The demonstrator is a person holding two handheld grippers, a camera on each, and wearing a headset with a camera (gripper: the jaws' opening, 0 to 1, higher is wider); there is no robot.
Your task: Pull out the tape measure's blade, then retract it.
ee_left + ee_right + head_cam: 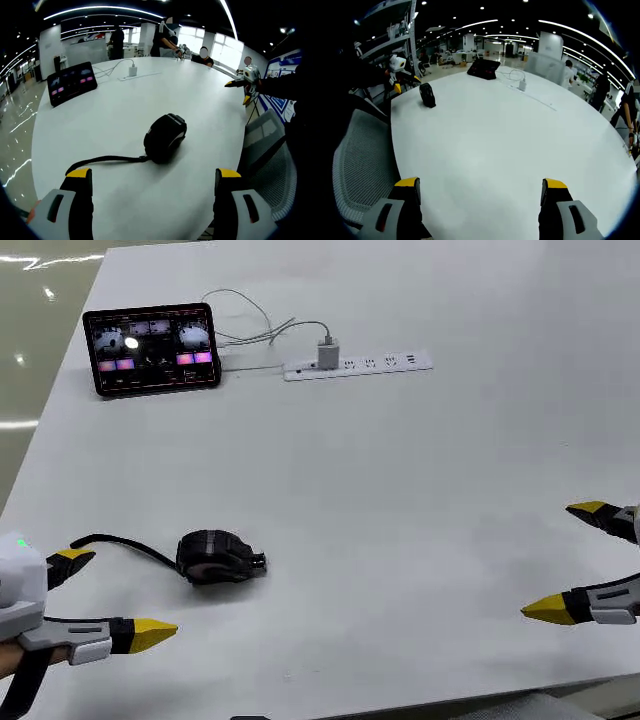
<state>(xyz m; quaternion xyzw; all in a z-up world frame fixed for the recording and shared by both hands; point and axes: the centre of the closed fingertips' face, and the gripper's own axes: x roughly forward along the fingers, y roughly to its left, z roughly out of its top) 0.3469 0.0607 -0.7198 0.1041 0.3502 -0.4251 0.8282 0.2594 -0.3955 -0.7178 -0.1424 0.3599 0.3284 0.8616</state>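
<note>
White table (pixel 400 490), tape measure (pixel 212 557), tablet (pixel 152 348), power strip (pixel 370 364) (charger (pixel 328 348) plugged in)

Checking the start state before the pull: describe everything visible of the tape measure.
The tape measure is a dark, rounded case, plastic or rubber by its look, lying on the white table. Its blade looks retracted, the hook at the case mouth. A black strap trails from it toward the left gripper, whose open jaws stand short of the case.
</note>
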